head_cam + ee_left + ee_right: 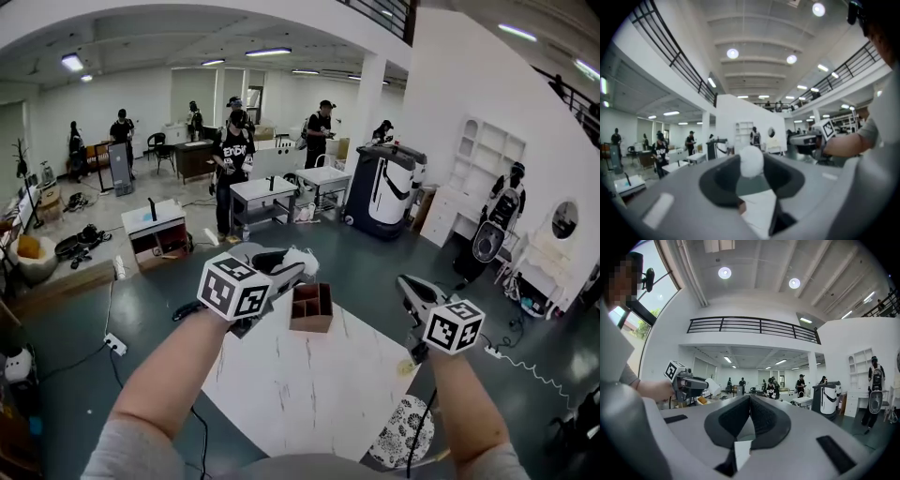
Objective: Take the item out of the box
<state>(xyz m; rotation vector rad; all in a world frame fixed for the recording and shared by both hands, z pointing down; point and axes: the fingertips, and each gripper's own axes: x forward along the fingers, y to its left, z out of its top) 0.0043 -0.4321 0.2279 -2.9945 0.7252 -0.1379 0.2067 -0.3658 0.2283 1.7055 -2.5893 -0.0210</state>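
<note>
A brown box [311, 307] with open compartments stands at the far edge of the white marble table [300, 394]. My left gripper [292, 266] is raised above and left of the box, shut on a white rounded item [306, 261]. In the left gripper view the white item [752, 161] sits clamped between the jaw tips. My right gripper [405, 282] hangs in the air to the right of the box. In the right gripper view its jaws [750, 400] meet at the tip with nothing between them, and the left gripper [689, 383] with its white item [711, 386] shows off to the left.
A round patterned object [403, 431] lies at the table's near right corner. Cables and a power strip [114, 344] run over the dark floor on the left. Several people, work tables [262, 192] and a large black-and-white machine [384, 187] stand further back.
</note>
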